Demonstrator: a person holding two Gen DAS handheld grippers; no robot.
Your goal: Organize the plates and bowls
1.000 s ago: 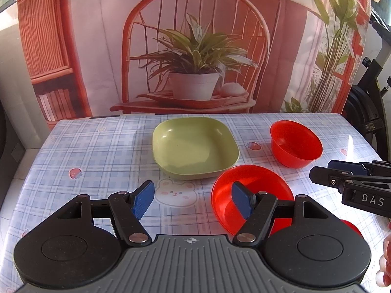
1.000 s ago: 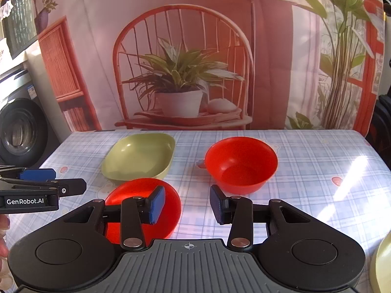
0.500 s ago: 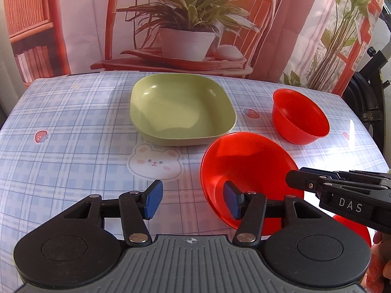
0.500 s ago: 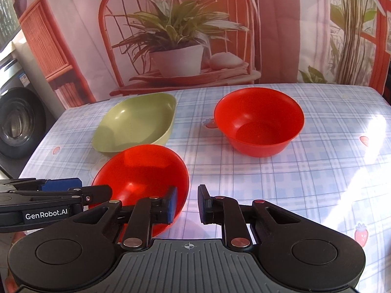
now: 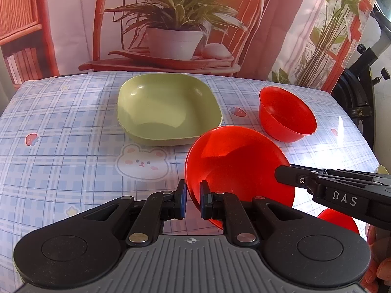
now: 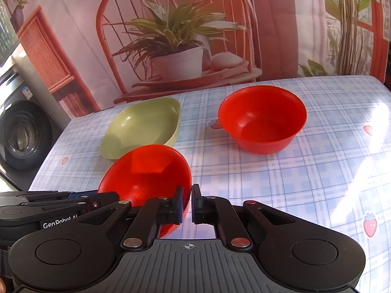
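A red plate (image 5: 234,161) sits tilted at the near middle of the table, also shown in the right wrist view (image 6: 146,171). My left gripper (image 5: 193,199) is shut on its left rim. My right gripper (image 6: 187,204) is shut on its right rim, and it shows from the side in the left wrist view (image 5: 342,190). A green square plate (image 5: 168,109) lies behind it, seen too in the right wrist view (image 6: 144,124). A red bowl (image 5: 286,114) stands at the right, seen too in the right wrist view (image 6: 262,119).
The table has a blue checked cloth (image 5: 61,134). Another red dish (image 5: 339,219) peeks out under the right gripper. A printed backdrop hangs behind the table. A washing machine (image 6: 19,134) stands at the left.
Both grippers have closed from open onto opposite rims of the red plate, and the plate now sits tilted. Both cameras have moved closer to it.
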